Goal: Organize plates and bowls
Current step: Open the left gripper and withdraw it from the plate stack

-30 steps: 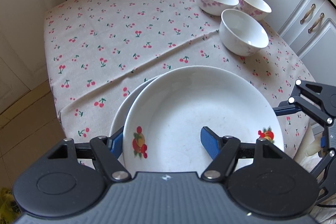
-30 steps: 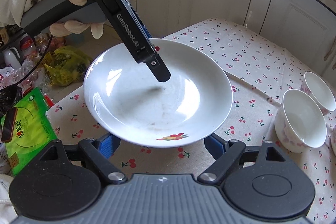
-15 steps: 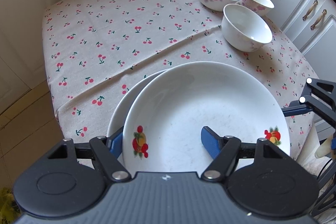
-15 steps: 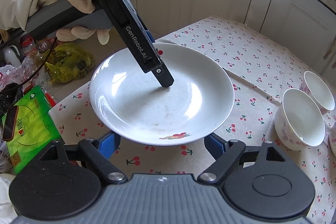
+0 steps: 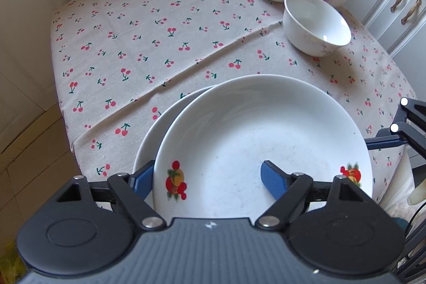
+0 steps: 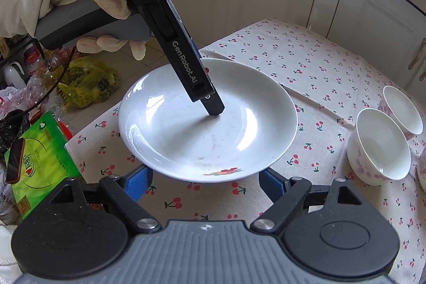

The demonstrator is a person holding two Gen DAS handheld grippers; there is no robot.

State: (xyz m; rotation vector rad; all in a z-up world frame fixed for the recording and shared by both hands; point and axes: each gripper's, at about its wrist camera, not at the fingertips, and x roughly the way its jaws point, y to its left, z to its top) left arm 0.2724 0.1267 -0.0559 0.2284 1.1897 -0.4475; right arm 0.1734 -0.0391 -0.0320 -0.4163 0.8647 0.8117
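**Brought lower since a second ago: upper plate over its twin**

Now lower and more level than a second ago: the upper plate (image 5: 261, 129), close above the lower plate (image 5: 149, 140), with only a left crescent of the latter showing. Clamped at its near edge by the left gripper (image 5: 205, 172). Jaws fairly wide, one finger outside and under the rim, the other pressing down inside the well. Probably held so in order to carry the plate by one edge and keep the far side free for setting down. Cannot tell whether already resting on the lower plate. Offset a little to the right of it, so likely in need of a small correction for a neat stack. Farther right, waiting just beside the plate's edge, the right gripper (image 6: 206, 184), spread wide and holding nothing, perhaps ready to steady. At far right on the cherry tablecloth (image 5: 133, 44), three bowls (image 5: 316, 23) grouped close together, not yet nested.
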